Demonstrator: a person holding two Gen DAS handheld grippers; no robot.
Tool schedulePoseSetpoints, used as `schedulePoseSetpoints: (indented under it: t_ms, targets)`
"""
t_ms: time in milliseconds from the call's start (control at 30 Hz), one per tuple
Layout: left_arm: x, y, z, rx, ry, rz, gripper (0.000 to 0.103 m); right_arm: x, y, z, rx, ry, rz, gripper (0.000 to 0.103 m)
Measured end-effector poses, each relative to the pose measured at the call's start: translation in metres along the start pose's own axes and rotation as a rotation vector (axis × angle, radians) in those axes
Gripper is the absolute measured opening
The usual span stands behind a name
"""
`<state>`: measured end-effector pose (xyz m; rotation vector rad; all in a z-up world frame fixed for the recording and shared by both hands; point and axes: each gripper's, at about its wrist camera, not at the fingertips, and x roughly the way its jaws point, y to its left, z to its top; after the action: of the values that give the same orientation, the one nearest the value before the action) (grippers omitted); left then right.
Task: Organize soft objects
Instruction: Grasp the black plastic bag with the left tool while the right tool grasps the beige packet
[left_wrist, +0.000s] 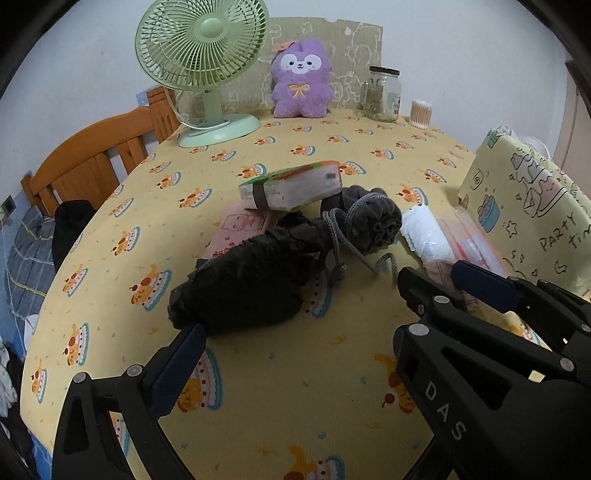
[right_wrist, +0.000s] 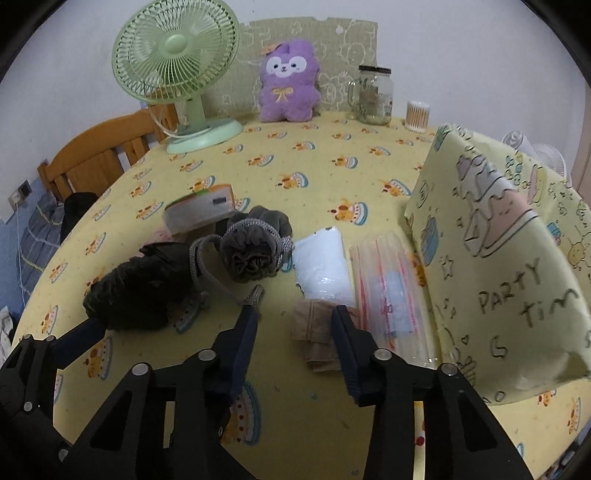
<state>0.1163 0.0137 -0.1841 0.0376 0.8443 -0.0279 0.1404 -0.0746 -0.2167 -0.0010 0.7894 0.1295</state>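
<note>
While both grippers hang low over the yellow tablecloth (right_wrist: 332, 177) printed with little cakes, neither has hold of anything: the right gripper (right_wrist: 295, 314) has its jaws partly open, with a folded tan cloth (right_wrist: 314, 332) lying on the table under the gap and against the right-hand finger, no pad pressing on it, and the left gripper (left_wrist: 299, 299) has its jaws spread wide, one dark-blue pad just at the near end of a crumpled black bundle (left_wrist: 243, 284), touching or not I cannot tell. The soft things lie in a loose row across the middle of the table. Just beyond the black bundle sits a grey mesh bath puff (right_wrist: 255, 247) with its grey cord (right_wrist: 201, 266) looped toward the near side. To its right lies a white packet in clear wrap (right_wrist: 323, 266), then clear zip bags with red seals (right_wrist: 388, 295), which lie against a pale yellow bag lettered "PARTY" (right_wrist: 498, 258). Behind the puff a wrapped tissue pack (left_wrist: 291, 188) rests tilted on a pink pack (left_wrist: 240, 229). At the far edge stand a green desk fan (left_wrist: 203, 55), a purple plush toy (left_wrist: 299, 81), a glass jar (left_wrist: 384, 92) and a tub of cotton swabs (left_wrist: 421, 112). A wooden headboard (left_wrist: 92, 155) shows beyond the table's left side.
</note>
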Motion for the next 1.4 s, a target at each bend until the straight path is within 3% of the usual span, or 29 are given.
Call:
schedulePoseSetpoints:
  t_ms: [133,367,800,1033,1100,1167,1267,1400]
  targets:
    - [0.001,0.0,0.001,-0.001,0.003,0.002,0.101,0.003,-0.001,0.0,0.008,-0.001,-0.012,0.019]
    - [-0.005,-0.002,0.002,0.007,-0.014,0.009,0.101,-0.001,-0.001,0.001,0.009,-0.002,0.008,0.007]
    - [-0.035,-0.002,0.021,0.016,-0.126,0.071,0.1,-0.032,-0.002,0.015,0.05,-0.104,0.039,0.006]
    - [-0.017,0.01,0.027,0.007,-0.1,0.108,0.1,-0.025,0.004,0.018,0.048,-0.09,0.055,0.006]
    - [-0.009,0.012,0.027,0.002,-0.081,0.105,0.093,-0.019,0.005,0.016,0.049,-0.072,0.055,0.006]
    - [-0.001,0.014,0.027,-0.002,-0.056,0.092,0.074,-0.016,0.004,0.014,0.055,-0.064,0.044,0.007]
    - [0.006,0.016,0.026,-0.01,-0.044,0.09,0.062,-0.008,-0.001,0.014,0.062,-0.041,0.009,0.01]
    - [0.008,0.015,0.025,-0.004,-0.049,0.093,0.058,0.002,-0.005,0.015,0.072,-0.01,-0.003,0.026]
